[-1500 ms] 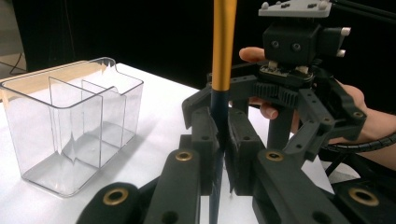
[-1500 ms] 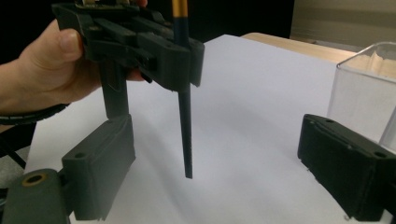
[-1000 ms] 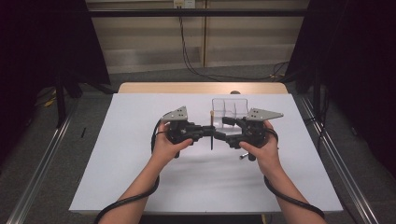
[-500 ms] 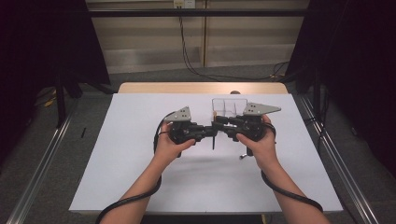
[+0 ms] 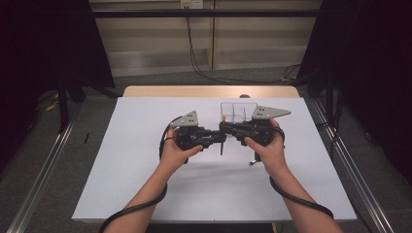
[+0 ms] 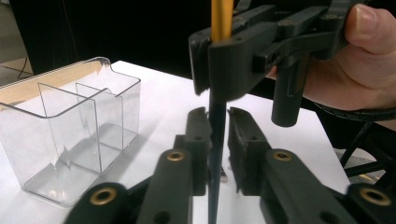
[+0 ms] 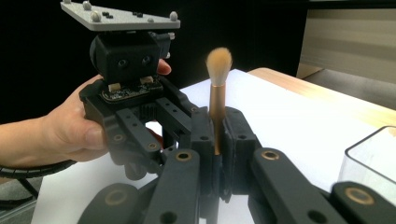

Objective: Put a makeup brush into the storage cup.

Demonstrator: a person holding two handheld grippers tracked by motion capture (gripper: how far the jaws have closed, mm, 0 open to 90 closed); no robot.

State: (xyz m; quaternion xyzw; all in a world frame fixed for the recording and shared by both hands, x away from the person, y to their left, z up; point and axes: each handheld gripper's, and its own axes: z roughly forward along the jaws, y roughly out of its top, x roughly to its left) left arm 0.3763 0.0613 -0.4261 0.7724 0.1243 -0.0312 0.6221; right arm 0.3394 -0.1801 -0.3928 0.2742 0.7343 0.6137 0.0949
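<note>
R claw closed onto brush; L claw loosening, jaws just off handle.

A clear plastic box with inner dividers stands on the white table cover; behind it shows the wooden table edge.

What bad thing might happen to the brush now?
1. The right hand-held gripper has just been closing on the brush and pinches only its thin gold part, so the brush might tilt or slip out.
2. The left hand-held gripper has just been opening its jaws around the dark handle, so it probably gives little support.
3. The clear box stands close; a swing might bump it.
</note>
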